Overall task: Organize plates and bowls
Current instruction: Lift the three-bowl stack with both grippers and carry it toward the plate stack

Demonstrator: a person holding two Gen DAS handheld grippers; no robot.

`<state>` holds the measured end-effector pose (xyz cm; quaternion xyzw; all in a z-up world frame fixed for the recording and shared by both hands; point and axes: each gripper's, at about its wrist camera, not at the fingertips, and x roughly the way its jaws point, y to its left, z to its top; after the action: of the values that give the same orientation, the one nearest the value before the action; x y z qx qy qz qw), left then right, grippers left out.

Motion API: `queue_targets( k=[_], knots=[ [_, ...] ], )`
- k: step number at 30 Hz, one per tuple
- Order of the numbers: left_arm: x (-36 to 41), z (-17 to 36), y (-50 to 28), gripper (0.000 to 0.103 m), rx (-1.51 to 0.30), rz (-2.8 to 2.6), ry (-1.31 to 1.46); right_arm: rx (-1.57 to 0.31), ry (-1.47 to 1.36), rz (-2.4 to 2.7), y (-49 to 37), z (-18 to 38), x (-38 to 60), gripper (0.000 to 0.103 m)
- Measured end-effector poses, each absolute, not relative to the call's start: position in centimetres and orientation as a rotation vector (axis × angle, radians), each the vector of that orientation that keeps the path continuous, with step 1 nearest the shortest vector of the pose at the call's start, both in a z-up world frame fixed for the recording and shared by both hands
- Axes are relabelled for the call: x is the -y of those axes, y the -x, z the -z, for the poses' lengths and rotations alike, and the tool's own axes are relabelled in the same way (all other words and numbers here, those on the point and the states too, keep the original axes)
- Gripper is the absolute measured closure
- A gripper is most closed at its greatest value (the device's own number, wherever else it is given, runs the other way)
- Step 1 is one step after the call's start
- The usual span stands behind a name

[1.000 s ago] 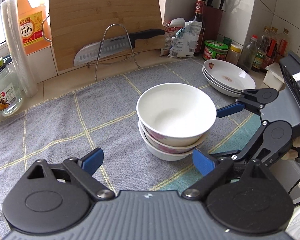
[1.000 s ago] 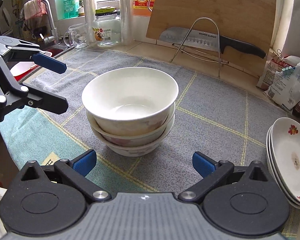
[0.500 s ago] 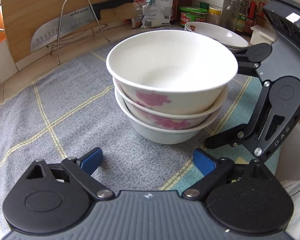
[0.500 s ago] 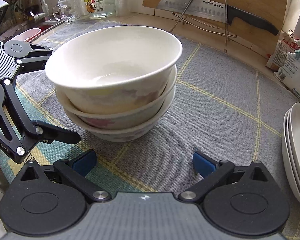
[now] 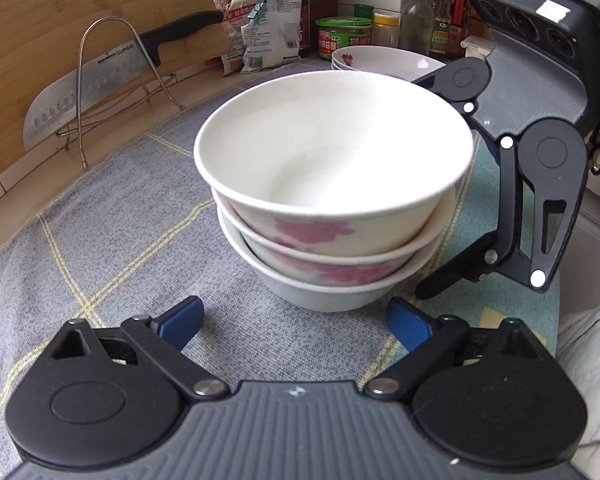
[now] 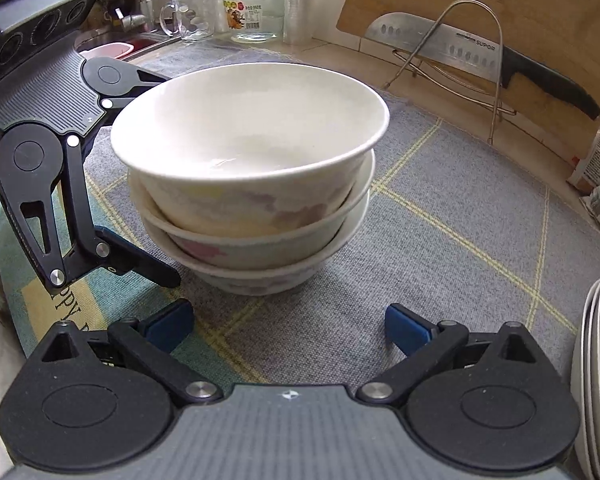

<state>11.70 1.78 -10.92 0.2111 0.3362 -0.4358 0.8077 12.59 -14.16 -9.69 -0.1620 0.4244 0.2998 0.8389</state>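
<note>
We found the stack of three bowls [image 5: 332, 192] mid-frame on the grey mat [image 5: 112, 232]. Left gripper [image 5: 296, 320] and right gripper [image 6: 288, 326] both spread wide, grasping nothing, flanking it.

Home kitchen, cutting board [image 6: 480, 4], knife [image 6: 480, 50], sauce bottles [image 5: 440, 16], sink tap [image 6: 138, 4]

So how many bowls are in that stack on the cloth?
3, nested on the grey cloth: top bowl, middle bowl beneath it, bottom bowl on the cloth. No more are visible inside.
</note>
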Motion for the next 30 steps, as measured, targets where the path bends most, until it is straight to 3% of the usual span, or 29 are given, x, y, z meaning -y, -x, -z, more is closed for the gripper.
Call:
queue_targets(
  k=[7, 20, 30],
  knots=[
    [-0.9, 10.1, -12.1, 0.012, -0.686, 1.035, -0.537, -0.873, 0.449, -0.843, -14.5, 8.5, 14.2, 0.000],
    [-0.4, 9.7, -12.6, 0.024, -0.715, 1.105, -0.566, -0.867, 0.542, -1.010, -15.9, 7.3, 13.8, 0.020],
    [-0.2, 9.6, -12.5, 0.024, -0.714, 1.093, -0.583, -0.865, 0.544, -0.997, -15.8, 7.1, 13.5, 0.020]
  ],
)
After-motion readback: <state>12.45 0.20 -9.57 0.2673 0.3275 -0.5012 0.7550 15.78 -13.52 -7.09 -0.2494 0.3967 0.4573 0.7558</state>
